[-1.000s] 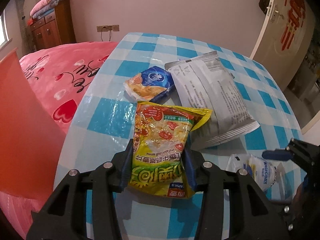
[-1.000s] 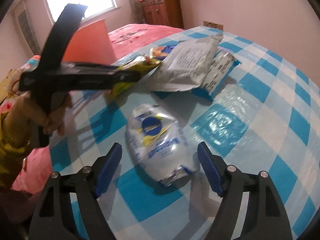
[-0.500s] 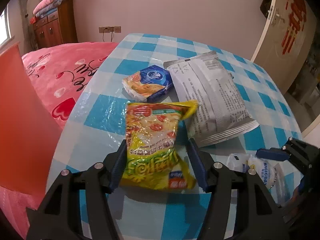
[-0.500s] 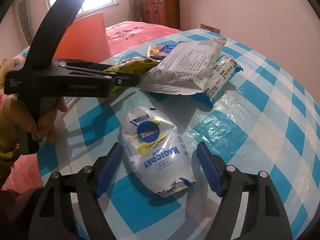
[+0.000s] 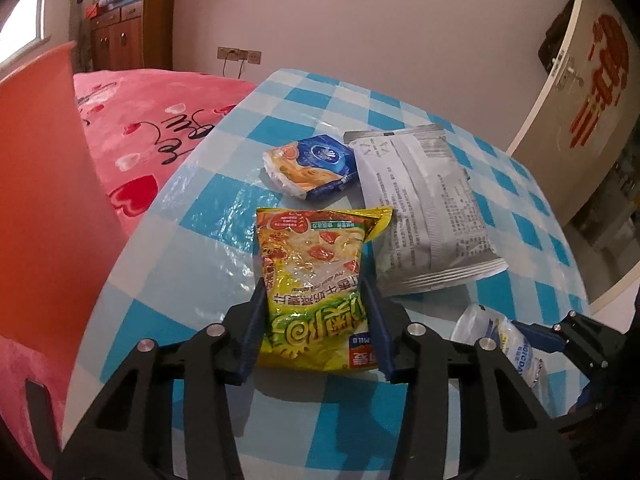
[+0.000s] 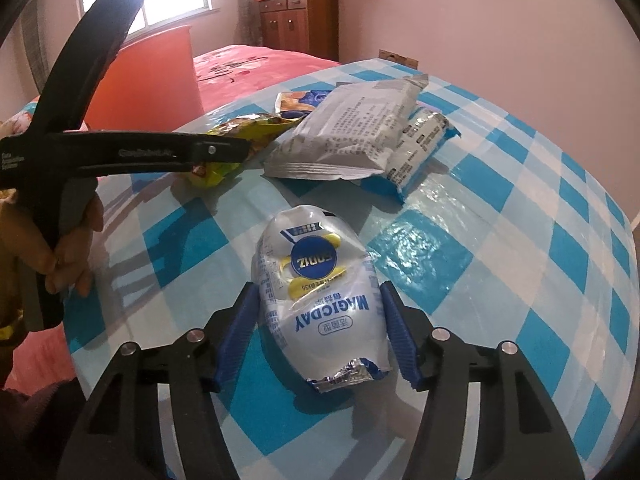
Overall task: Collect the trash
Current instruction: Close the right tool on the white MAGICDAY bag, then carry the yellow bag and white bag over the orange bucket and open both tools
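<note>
The left gripper [image 5: 314, 322] was closing on the yellow snack packet [image 5: 316, 280], its blue pads pressed against both sides of the packet's lower half. That packet was crinkled and glossy, yellow and green, with red printed food and large green lettering near the bottom. It reached forward from between the fingers, its torn top edge pointing away.

Just beyond that top edge lay a small blue-and-orange biscuit wrapper [image 5: 310, 166]. To the right of the fingers lay a big silver-grey pouch [image 5: 424, 212], printed side up, one corner running under the yellow packet's edge. All of it sat on the blue-and-white checked tablecloth [image 5: 208, 216].

Over on the right, the right gripper [image 6: 318, 334] was closing too. A white MAGICDAY packet [image 6: 320, 292] lay between its blue pads, which stood right at the packet's sides; whether they were pressing yet, I could not tell. The packet was puffy and rumpled, with a round blue badge, yellow blobs, and a ragged silver tear at the end nearest the fingers.

Ahead of the right fingers, the grey pouch lay across a blue-edged silver wrapper [image 6: 420, 152]. The person's hand [image 6: 68, 256] gripped the left tool's handle, off to the left of them.
</note>
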